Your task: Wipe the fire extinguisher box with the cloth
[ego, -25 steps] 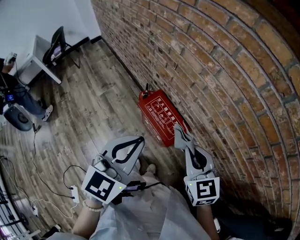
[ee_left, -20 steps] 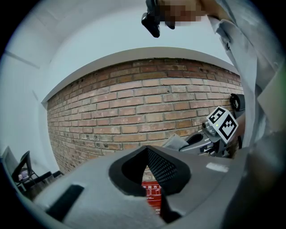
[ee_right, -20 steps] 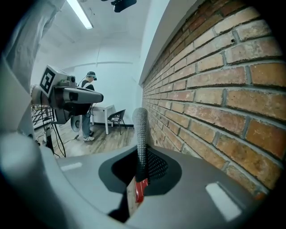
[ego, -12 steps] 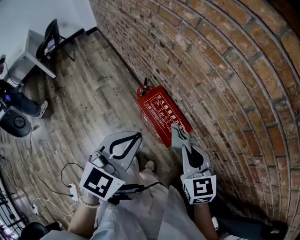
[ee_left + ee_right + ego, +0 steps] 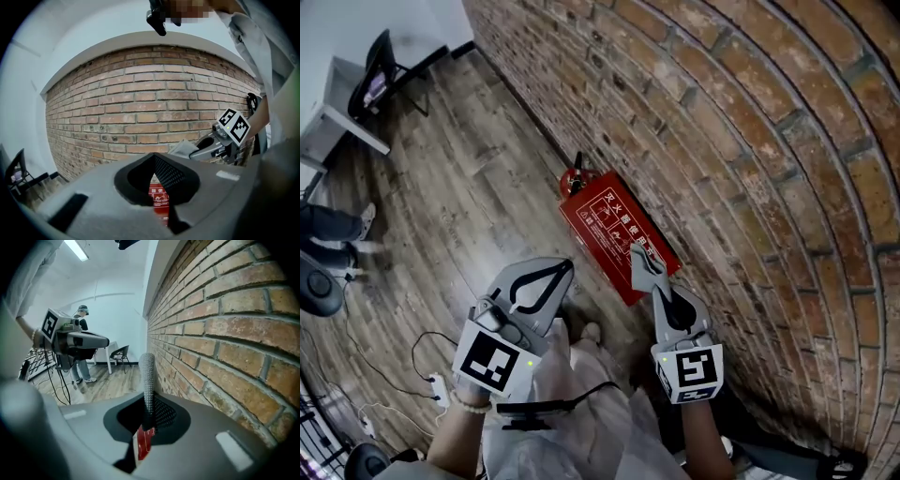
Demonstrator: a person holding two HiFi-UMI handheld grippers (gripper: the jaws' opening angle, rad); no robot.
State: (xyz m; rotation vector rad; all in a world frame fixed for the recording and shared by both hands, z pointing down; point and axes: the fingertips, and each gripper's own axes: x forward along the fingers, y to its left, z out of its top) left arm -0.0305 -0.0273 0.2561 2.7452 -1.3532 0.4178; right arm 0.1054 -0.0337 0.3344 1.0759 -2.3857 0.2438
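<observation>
The red fire extinguisher box (image 5: pixel 614 232) lies on the wood floor against the brick wall, with an extinguisher's top (image 5: pixel 575 178) showing at its far end. My right gripper (image 5: pixel 641 266) is shut on a grey cloth (image 5: pixel 639 255), held just over the box's near right edge. In the right gripper view the cloth (image 5: pixel 147 373) stands upright between the jaws, with the red box (image 5: pixel 142 445) showing below. My left gripper (image 5: pixel 562 272) is shut on nothing, left of the box's near corner. Through its jaws a strip of the box (image 5: pixel 158 197) shows.
The brick wall (image 5: pixel 750 141) runs along the right. A chair (image 5: pixel 380 66) and a white table (image 5: pixel 328 127) stand far left, beside a person's legs (image 5: pixel 333 225). Cables and a power strip (image 5: pixel 439 384) lie on the floor at lower left.
Both grippers have moved a little forward toward the box, and the cloth now sits over its near edge. The view has shifted, bringing the box closer to centre.
</observation>
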